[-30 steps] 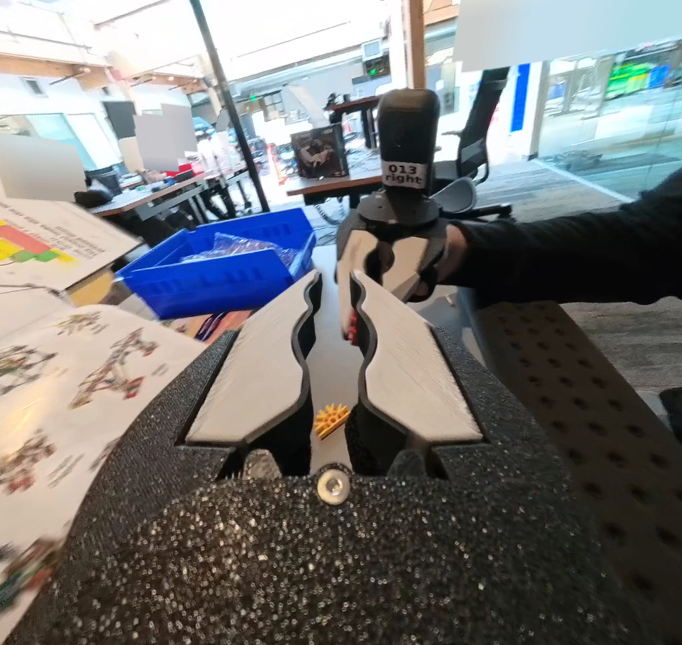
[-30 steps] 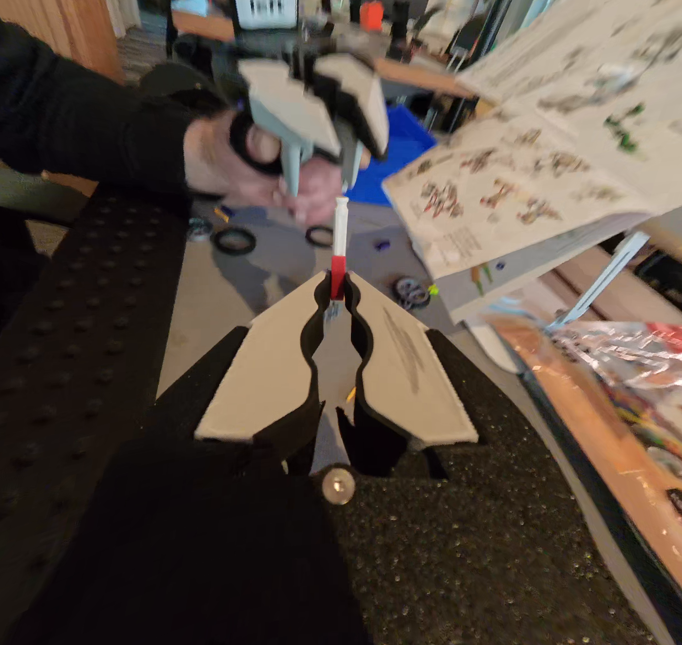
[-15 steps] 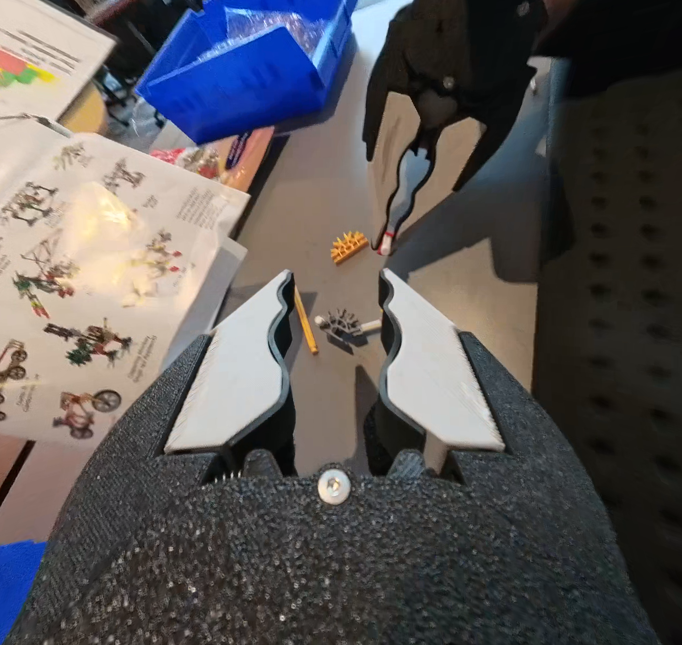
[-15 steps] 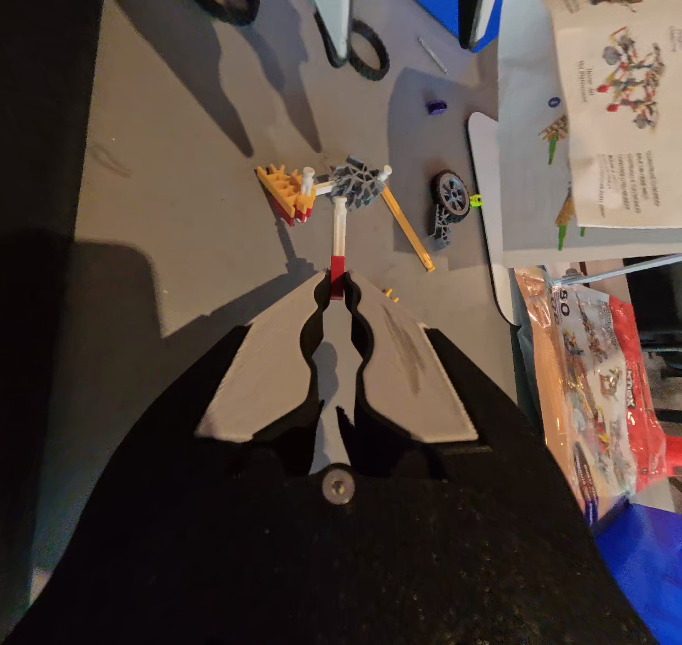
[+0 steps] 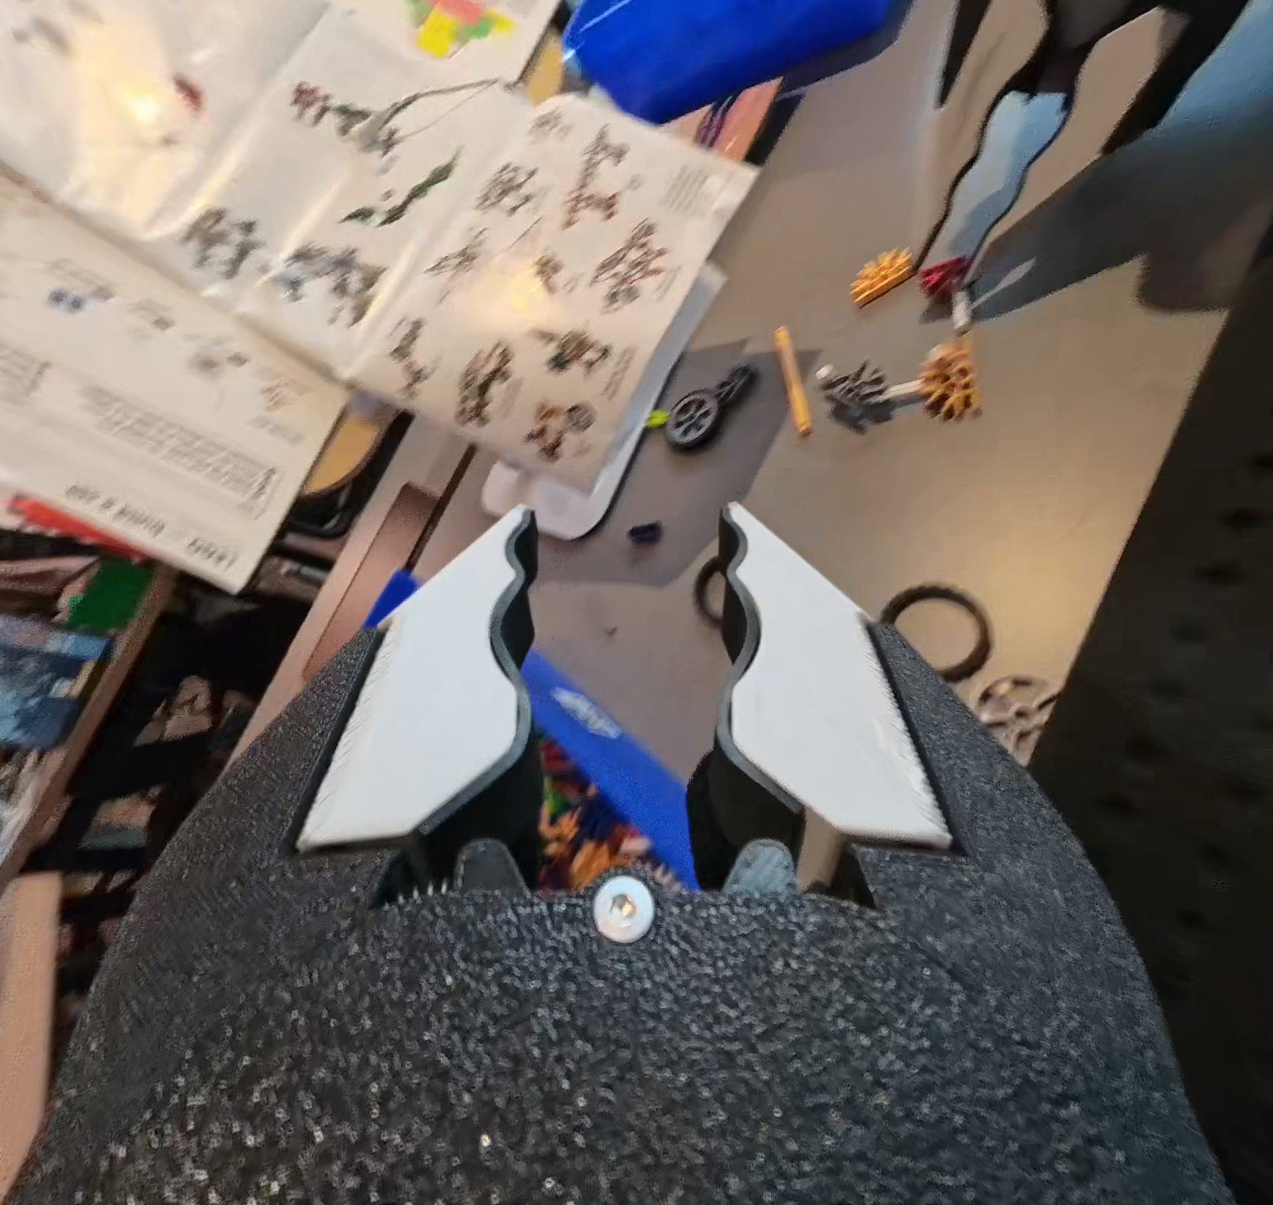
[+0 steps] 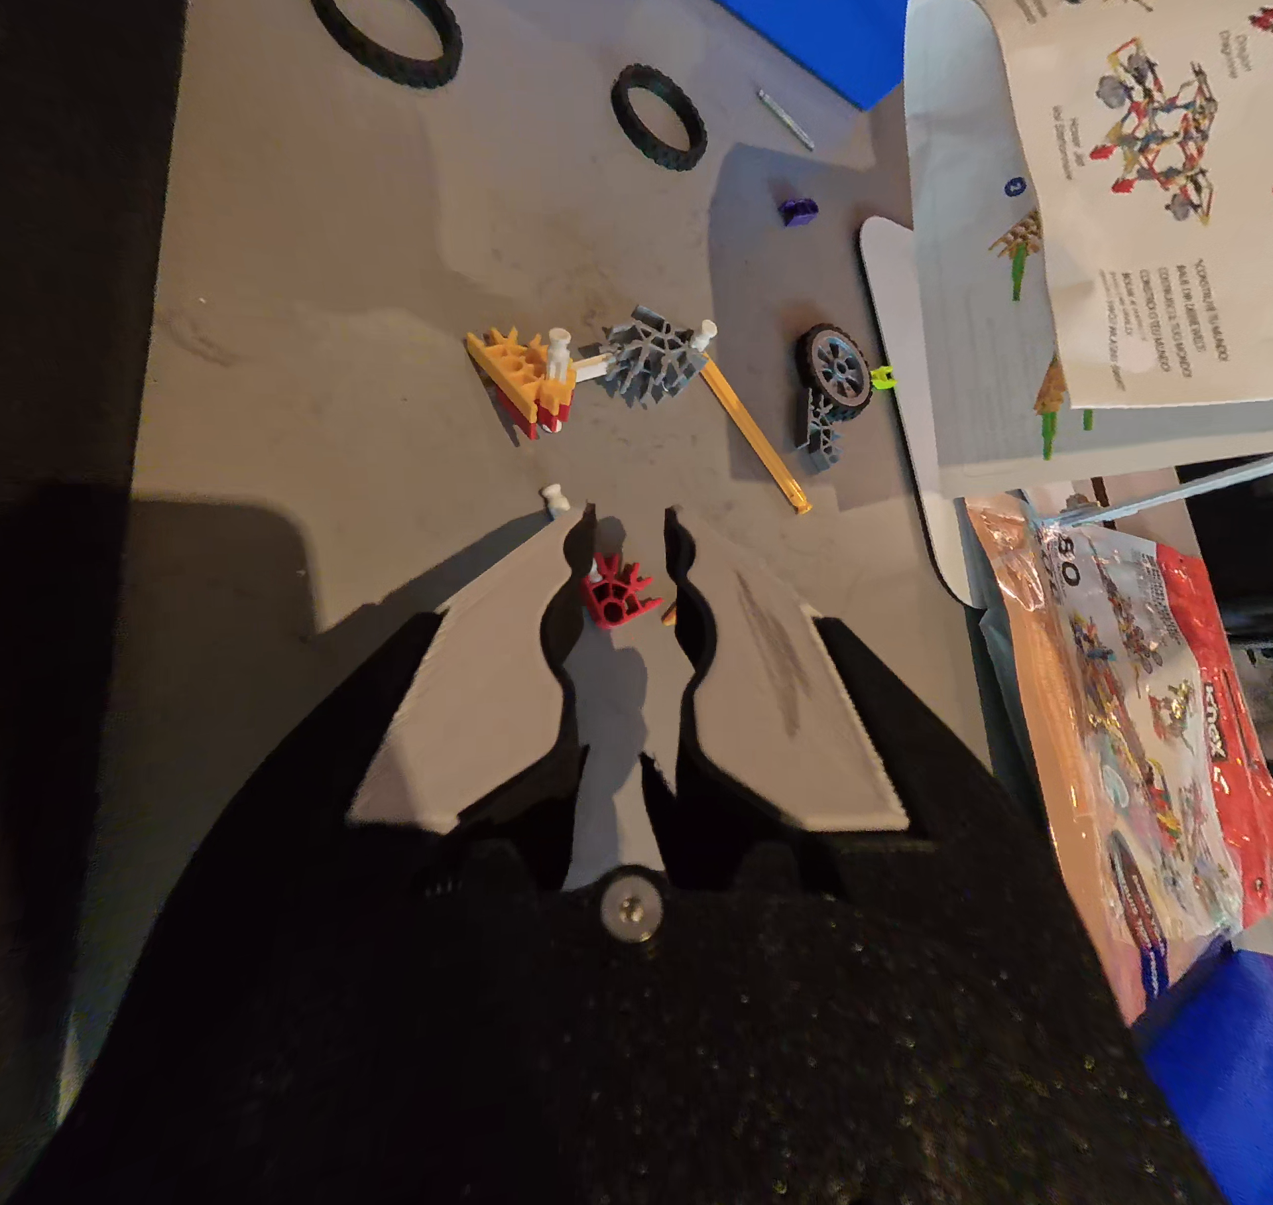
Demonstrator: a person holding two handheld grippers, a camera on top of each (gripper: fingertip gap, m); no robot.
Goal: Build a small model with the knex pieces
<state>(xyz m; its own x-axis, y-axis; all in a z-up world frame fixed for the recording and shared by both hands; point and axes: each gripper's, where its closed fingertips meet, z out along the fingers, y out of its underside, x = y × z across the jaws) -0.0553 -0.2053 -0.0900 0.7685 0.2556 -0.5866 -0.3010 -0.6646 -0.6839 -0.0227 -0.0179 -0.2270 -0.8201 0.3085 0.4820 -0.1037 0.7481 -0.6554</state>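
**Both hand-held grippers released above the scattered toy parts**

My right hand-held gripper (image 6: 627, 517) is down low over the grey worktop (image 6: 344, 276), jaws parted, gripping nothing. Sitting on the worktop between its fingers is a small red connector (image 6: 613, 594); I cannot tell whether either finger touches it. A short white rod end (image 6: 555, 499) pokes out just beside the left fingertip. A sliver of orange shows against the right finger, too small to make out.

Just ahead lies a little assembly: an orange-and-red connector stack (image 6: 527, 373) joined by a white rod to a grey snowflake connector (image 6: 651, 362). A long yellow rod (image 6: 754, 438) runs slantwise from that grey piece toward me. Further right, a small spoked wheel (image 6: 835, 371) sits on its own grey connector, close to the open instruction booklet (image 6: 1136, 173). Two black tyres (image 6: 384, 13) lie further off, the smaller one (image 6: 658, 116) nearer the middle, with a purple clip (image 6: 798, 210) and a thin grey pin (image 6: 785, 119) beyond. A printed plastic bag (image 6: 1136, 724) rests at the right edge.

My left hand-held gripper (image 5: 625, 531) hangs high, jaws wide apart and empty, well back from the parts. Its picture is blurred. Under it I see a blue box (image 5: 606, 731) and a blue bin (image 5: 723, 7) far ahead.
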